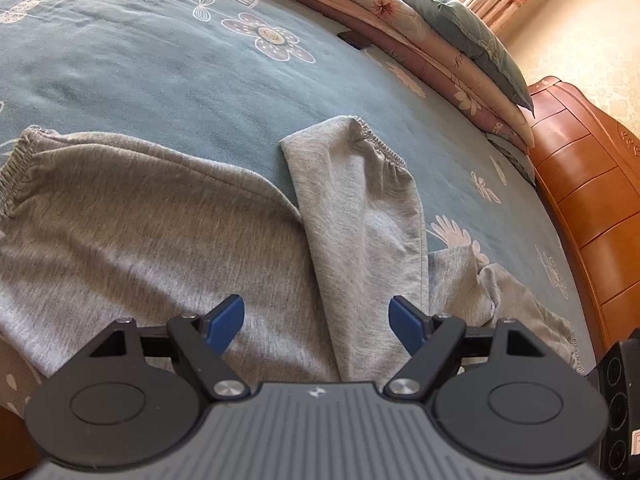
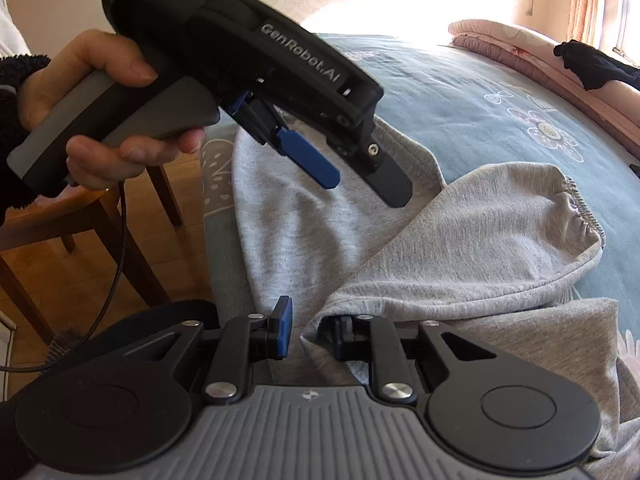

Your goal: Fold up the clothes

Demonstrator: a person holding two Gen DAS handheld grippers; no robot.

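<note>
Grey sweatpants lie on the teal flowered bed sheet. One leg is folded back across the garment, its elastic cuff pointing to the far side. My left gripper hovers over that leg with its blue pads wide apart and nothing between them. From the right wrist view the left gripper hangs above the sweatpants, held by a person's hand. My right gripper sits low at a fold edge. Cloth drapes over its right finger. Its left pad stands clear of the cloth.
Folded quilts and a green pillow are stacked along the far side. A wooden bed frame runs at the right. A small dark object lies by the quilts. A wooden chair stands off the bed's edge, and a black garment lies on the quilts.
</note>
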